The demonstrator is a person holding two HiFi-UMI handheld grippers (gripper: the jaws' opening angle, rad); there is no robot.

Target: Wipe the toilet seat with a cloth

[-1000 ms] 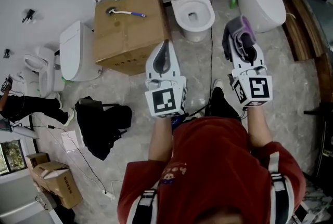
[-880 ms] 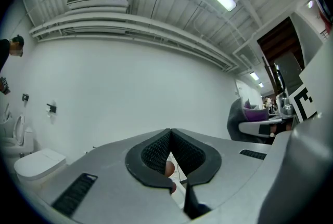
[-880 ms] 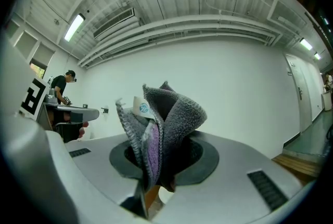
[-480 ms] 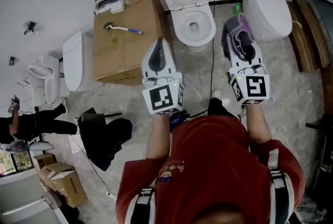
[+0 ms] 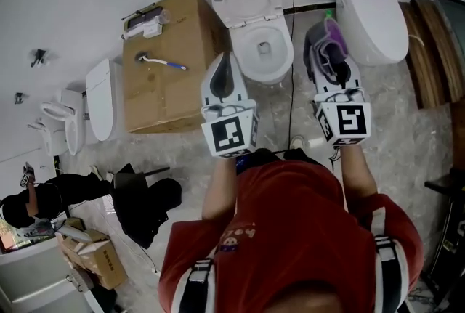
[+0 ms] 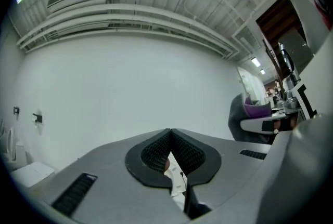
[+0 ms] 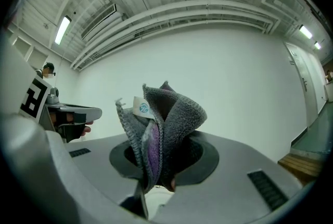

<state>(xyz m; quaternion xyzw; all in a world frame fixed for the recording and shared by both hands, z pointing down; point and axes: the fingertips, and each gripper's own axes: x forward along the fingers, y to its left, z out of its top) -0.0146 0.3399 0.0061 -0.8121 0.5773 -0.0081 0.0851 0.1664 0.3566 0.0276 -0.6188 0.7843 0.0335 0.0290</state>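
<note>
1. The fuzzy grey and purple cloth (image 7: 174, 114) is bunched up and folded. It is grey on the outside and purple in the fold. A small white tag (image 7: 139, 107) with a blue spot sticks out near its top.
2. The right claw (image 5: 336, 70) has closed tight on the cloth. The cloth's low part is pinched between the two dark pads, and the rest stands up past the tips.
3. In the head view the cloth hangs in the air over the grey stone floor (image 5: 392, 108). It is between the open white toilet (image 5: 285, 57) and a closed white toilet (image 5: 370, 6) by the right edge of the floor. It does not touch either one.
4. The open white toilet stands at the back edge of the floor, by the wall. Its lid is up.
5. The left claw (image 5: 225, 68) is closed all the way with nothing in it. Its tips meet in a point. It is just to the left of the open toilet.
6. A big brown cardboard box (image 5: 182, 86) stands left of that toilet. A brush with a blue handle (image 5: 161, 62) lies on the box top, near its left edge.
7. A thin black cable (image 5: 291, 97) runs down the floor from the wall.
8. The person wears a red top (image 5: 290, 232).
</note>
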